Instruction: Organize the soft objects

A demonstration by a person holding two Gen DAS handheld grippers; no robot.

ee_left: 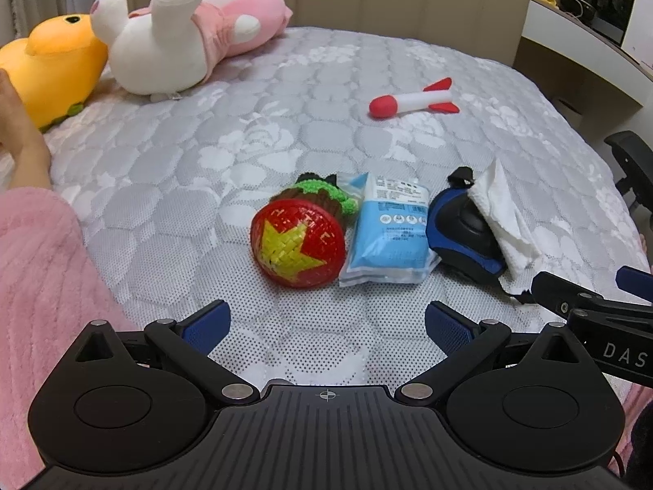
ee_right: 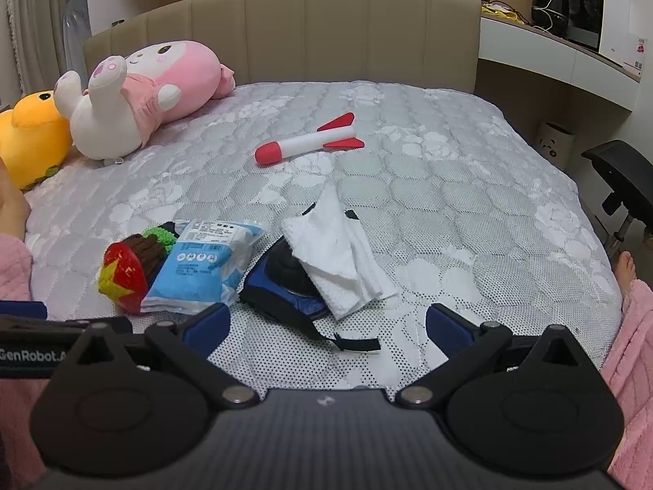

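Observation:
A red woven hat with a yellow star (ee_left: 299, 249) (ee_right: 122, 281) lies on the quilted mattress (ee_left: 204, 155) against a brown and green knitted piece (ee_left: 326, 196). Right of it lie a blue packet (ee_left: 387, 232) (ee_right: 200, 269), a blue and black pad (ee_left: 461, 241) (ee_right: 285, 286) and a white tissue (ee_left: 506, 220) (ee_right: 338, 257) draped over the pad. A red and white foam rocket (ee_left: 414, 100) (ee_right: 310, 143) lies farther back. My left gripper (ee_left: 326, 322) is open just short of the hat. My right gripper (ee_right: 326, 322) is open just short of the pad.
A pink and white plush (ee_left: 183, 28) (ee_right: 138, 98) and an orange plush (ee_left: 49, 65) (ee_right: 32, 134) rest by the beige headboard (ee_right: 285, 28). Pink sleeves (ee_left: 36, 286) (ee_right: 632, 347) flank the views. A desk (ee_right: 571, 53) and a black chair (ee_right: 620, 179) stand to the right.

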